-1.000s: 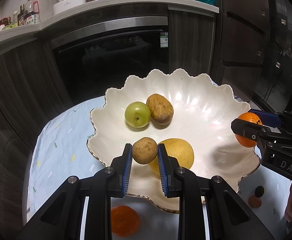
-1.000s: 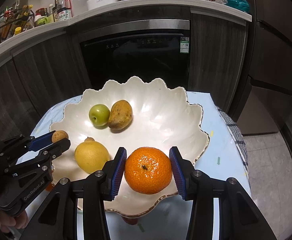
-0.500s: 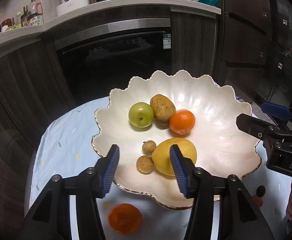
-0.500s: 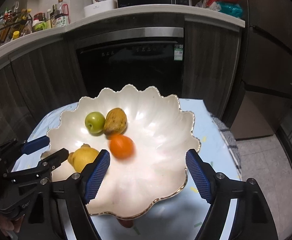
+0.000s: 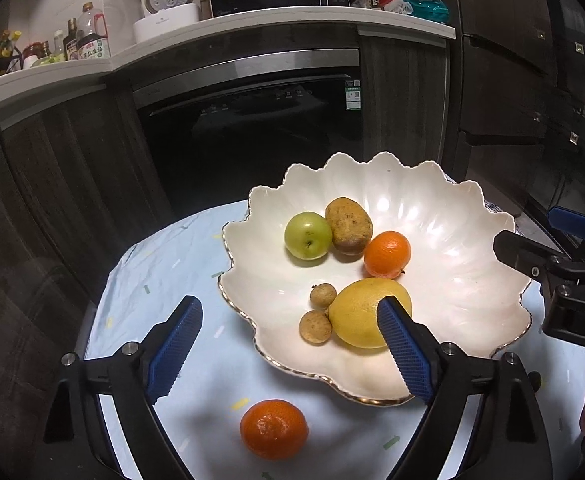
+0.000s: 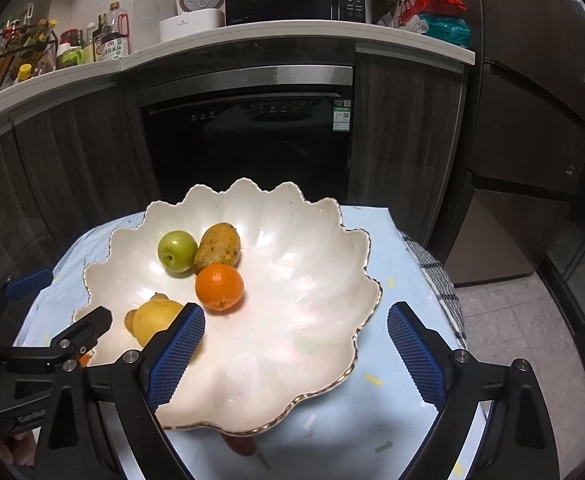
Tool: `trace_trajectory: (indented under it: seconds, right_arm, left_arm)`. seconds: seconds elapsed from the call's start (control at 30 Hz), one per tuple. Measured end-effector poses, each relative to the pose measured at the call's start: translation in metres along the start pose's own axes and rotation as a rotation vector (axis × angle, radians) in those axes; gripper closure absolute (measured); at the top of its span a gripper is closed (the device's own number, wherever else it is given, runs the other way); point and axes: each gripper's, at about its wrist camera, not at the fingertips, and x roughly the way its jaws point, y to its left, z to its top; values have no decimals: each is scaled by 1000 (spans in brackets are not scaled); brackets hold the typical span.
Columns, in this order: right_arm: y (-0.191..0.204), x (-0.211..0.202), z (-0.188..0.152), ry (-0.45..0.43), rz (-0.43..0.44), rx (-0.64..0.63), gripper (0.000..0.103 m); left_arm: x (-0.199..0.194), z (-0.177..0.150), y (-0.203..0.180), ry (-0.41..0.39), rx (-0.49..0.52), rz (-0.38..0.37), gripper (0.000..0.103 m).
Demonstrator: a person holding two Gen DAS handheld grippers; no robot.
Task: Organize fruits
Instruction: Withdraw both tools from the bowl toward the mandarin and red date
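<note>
Nearest the left gripper (image 5: 288, 344), a loose tangerine (image 5: 274, 429) lies on the pale blue cloth (image 5: 164, 264), just short of the scalloped white bowl (image 5: 444, 264). Both grippers' jaws have just been opening and stand wide with nothing between them; the right gripper (image 6: 296, 348) hangs over the bowl's near rim. Inside, two small brown fruits (image 5: 315, 326) touch a lemon (image 5: 362, 312), partly hidden behind a blue pad; farther back sit an orange (image 6: 219, 286), a mango (image 6: 217, 247) and a green apple (image 6: 177, 250)
</note>
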Motion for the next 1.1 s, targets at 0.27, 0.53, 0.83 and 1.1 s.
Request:
trace_trajectory:
  seconds: [0.27,0.53,0.83,1.1]
  right_arm:
    - [1,-4,-1,-14,-5,-1,9]
    - [1,-15,-4,-43,-20,-2,9]
    - [5,-26,-15,-48,-17,6,9]
    - [5,-36,-27,-58,-31,3,9]
  left_arm:
    - [-5,-3,0,-2,-2,0,12]
    - [-17,-9,1,-11,7,13,12]
    - [-30,-18,1,-34,6,33,12]
    - [-39,-26,-1,-52,5,48,12]
